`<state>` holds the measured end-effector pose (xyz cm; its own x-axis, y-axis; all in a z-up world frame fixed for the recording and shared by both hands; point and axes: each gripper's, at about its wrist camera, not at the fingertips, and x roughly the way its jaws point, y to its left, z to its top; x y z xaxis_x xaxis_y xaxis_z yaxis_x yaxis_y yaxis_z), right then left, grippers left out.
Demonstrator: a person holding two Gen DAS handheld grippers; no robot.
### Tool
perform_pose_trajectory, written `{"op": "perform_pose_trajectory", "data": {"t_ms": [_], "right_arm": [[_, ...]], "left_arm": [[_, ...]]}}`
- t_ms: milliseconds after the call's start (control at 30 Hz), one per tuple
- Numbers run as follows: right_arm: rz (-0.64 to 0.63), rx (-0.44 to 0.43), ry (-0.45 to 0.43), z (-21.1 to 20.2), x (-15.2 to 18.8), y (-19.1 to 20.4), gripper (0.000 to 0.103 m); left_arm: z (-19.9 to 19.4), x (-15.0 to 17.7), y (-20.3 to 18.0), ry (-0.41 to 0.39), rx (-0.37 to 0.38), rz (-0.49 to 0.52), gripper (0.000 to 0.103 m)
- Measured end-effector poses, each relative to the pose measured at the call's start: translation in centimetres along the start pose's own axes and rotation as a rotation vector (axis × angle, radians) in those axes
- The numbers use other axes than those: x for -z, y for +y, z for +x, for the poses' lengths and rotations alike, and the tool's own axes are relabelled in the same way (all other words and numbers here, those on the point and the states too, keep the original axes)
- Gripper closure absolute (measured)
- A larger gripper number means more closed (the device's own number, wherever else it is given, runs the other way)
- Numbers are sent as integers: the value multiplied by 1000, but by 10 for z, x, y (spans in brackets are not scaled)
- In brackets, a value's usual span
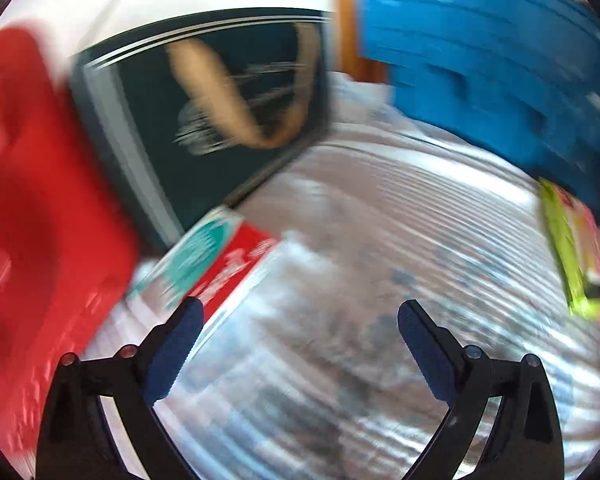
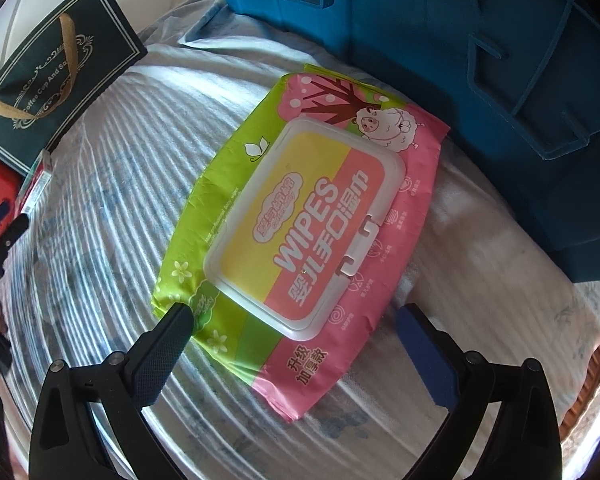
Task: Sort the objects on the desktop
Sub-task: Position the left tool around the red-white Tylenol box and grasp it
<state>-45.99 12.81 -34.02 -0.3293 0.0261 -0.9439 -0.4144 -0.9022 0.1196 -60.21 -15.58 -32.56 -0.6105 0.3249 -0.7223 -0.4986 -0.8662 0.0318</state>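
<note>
**Wipes pack lies between the right jaws, left jaws wide over bare cloth**

The pack of wipes [image 2: 300, 220], green and pink with a white flip lid, lies flat on a striped white cloth [image 2: 100, 208] that covers the tabletop. Its far end sits just beside a blue crate [image 2: 479, 80]. The right gripper [image 2: 296, 316] hangs over the pack's near end with its jaws spread wide, one finger at the green corner and the other off the pink edge; the pads do not press on it.

Well to the left, a dark green gift bag [image 2: 56, 76] with a gold ribbon handle lies on the cloth, and a red container [image 1: 32, 200] sits beside it. A red and teal box [image 1: 220, 264] lies against the bag's near edge. The left gripper [image 1: 300, 312] has its jaws wide open with nothing between them, only cloth below; its view is blurred
</note>
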Motion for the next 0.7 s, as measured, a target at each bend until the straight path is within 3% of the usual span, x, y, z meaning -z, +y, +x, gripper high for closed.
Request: {"op": "perform_pose_trajectory", "data": {"t_ms": [67, 133, 233, 333, 367, 467, 600, 667, 700], "right_arm": [[0, 5, -2, 0, 0, 3, 0], [0, 5, 0, 0, -1, 5, 0], [-1, -2, 5, -1, -2, 8, 0], [1, -6, 4, -2, -2, 12, 0], [1, -7, 4, -3, -2, 13, 0], [0, -5, 1, -4, -2, 18, 0], [2, -1, 1, -5, -4, 26, 0], [0, -4, 2, -6, -4, 30, 0], [-1, -3, 3, -6, -4, 32, 0]], "left_arm": [[-4, 5, 25, -10, -60, -181, 4], [2, 6, 43, 2, -136, -285, 4], [19, 5, 63, 58, -185, -338, 4], [43, 5, 72, 129, -163, -370, 3], [43, 3, 69, 102, -154, -356, 3], [48, -8, 54, 101, -11, -333, 3], [56, -24, 13, 102, 100, -195, 3], [56, -31, -9, 121, 219, -157, 3], [47, -31, -24, 112, 238, -115, 4]]}}
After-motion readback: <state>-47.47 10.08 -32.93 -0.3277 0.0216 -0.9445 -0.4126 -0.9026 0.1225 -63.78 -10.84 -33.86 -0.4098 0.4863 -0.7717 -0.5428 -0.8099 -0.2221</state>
